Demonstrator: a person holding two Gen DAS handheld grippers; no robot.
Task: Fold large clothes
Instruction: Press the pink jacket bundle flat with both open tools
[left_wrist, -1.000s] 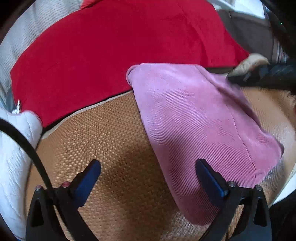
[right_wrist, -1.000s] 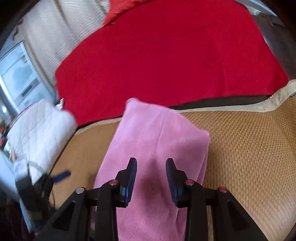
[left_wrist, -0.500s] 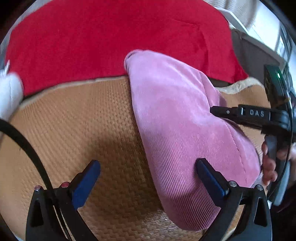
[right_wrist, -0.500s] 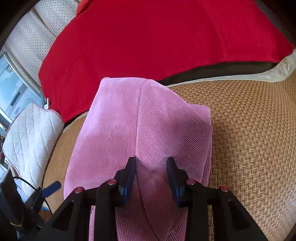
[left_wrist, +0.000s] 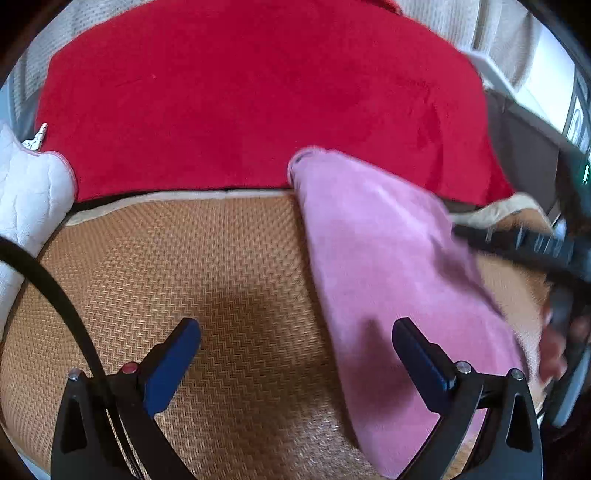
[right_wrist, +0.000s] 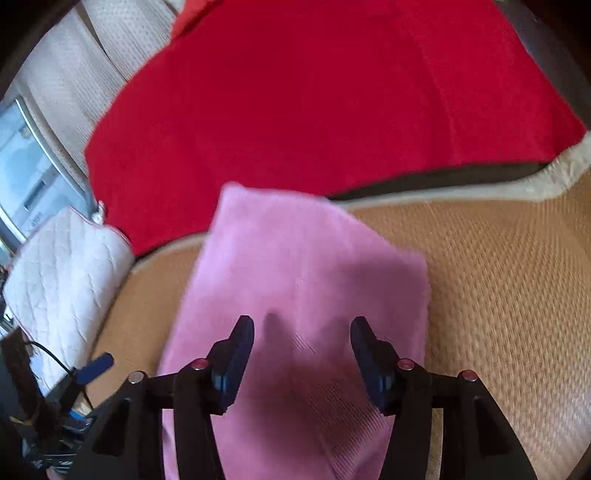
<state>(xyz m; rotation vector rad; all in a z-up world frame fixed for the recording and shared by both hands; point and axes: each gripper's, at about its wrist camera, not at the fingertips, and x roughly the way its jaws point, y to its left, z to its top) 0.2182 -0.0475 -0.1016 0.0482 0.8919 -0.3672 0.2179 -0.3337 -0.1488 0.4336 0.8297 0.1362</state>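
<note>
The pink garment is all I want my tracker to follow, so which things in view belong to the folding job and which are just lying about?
Part of the job:
- pink garment
- right gripper, open above it
- left gripper, open
- woven mat under the garment

Just lying about:
- red blanket
- white quilted cushion
- black cable

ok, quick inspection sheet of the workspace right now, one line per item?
Surface: tan woven mat, mostly bare.
Job's things: pink corduroy garment folded into a strip, lying on the mat.
Clutter: white quilted cushion at the mat's left edge.
Grippers: left hand-held gripper open, empty; right hand-held gripper open above the garment.
Cables: black cable by the left hand-held gripper.
Surroundings: red blanket behind the mat.
</note>
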